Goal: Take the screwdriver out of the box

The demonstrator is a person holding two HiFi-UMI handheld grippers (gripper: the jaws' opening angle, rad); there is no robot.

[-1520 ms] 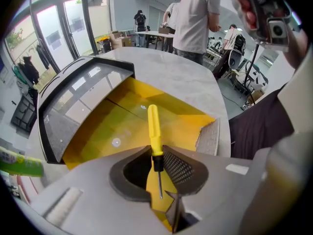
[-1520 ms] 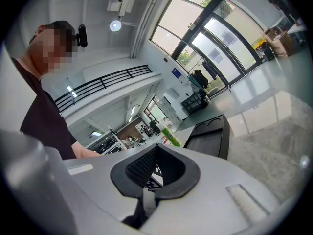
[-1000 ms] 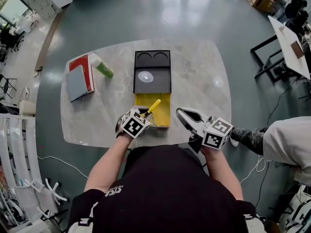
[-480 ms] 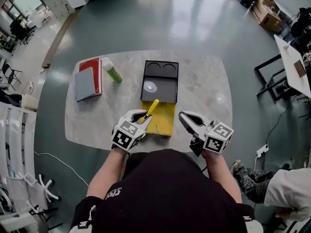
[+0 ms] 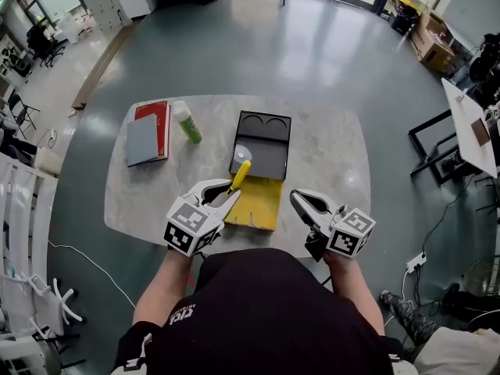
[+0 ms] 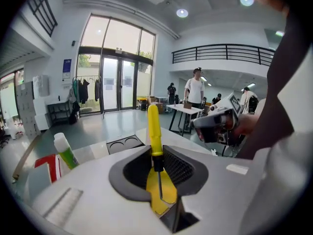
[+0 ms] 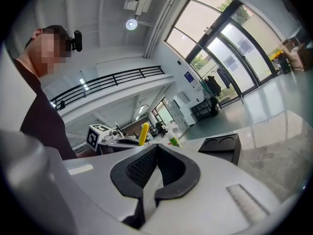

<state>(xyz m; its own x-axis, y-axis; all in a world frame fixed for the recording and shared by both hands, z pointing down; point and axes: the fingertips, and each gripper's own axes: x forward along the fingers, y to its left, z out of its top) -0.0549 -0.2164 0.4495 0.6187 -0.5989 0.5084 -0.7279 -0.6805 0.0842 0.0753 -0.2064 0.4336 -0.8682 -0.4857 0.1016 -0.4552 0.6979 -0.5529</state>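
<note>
A yellow-handled screwdriver stands between the jaws of my left gripper, which is shut on its dark collar and shaft; the handle sticks up and away. It hangs above the yellow inner tray of the box, whose black part lies just beyond. My right gripper hovers right of the yellow tray, shut with nothing in it. The right gripper view shows the screwdriver to its left and the black box ahead.
The marble table also holds a red and grey book and a green bottle with a white cap at the back left. Another table and boxes stand off to the right. People stand in the hall beyond.
My left gripper has risen with the screwdriver, lifting it up off the yellow tray and tilting. The right gripper has stayed about where it was.
</note>
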